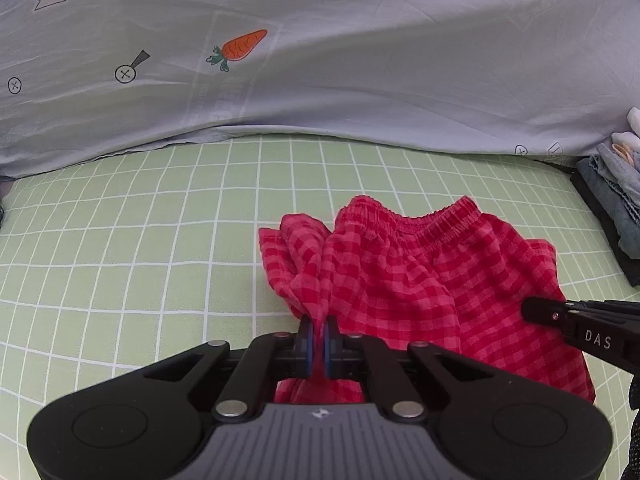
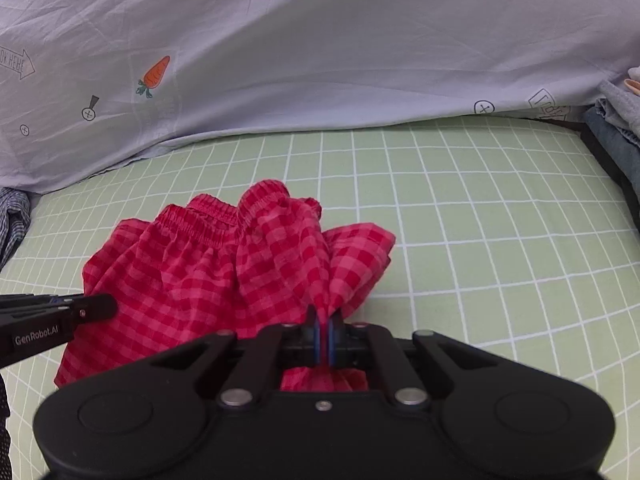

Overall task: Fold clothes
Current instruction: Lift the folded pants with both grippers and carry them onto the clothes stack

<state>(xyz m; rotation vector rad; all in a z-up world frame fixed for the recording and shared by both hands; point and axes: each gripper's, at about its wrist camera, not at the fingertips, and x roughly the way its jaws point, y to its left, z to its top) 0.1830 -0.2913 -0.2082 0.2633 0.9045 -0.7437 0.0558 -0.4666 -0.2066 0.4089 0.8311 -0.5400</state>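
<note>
Left gripper (image 1: 319,334) clamped on a gathered bunch of red-and-pink checked fabric shorts with an elastic waistband (image 1: 420,272), jaws pinched tight on the cloth. Right gripper (image 2: 324,332) likewise closed on another bunched edge of the shorts (image 2: 208,276). Shorts crumpled on a pale green bed sheet with a white grid (image 1: 140,248), waistband toward twelve o'clock. Light blue quilt printed with carrots (image 1: 320,60) heaped beyond at twelve o'clock. Stack of folded grey and denim clothes (image 1: 612,200) at three o'clock.
</note>
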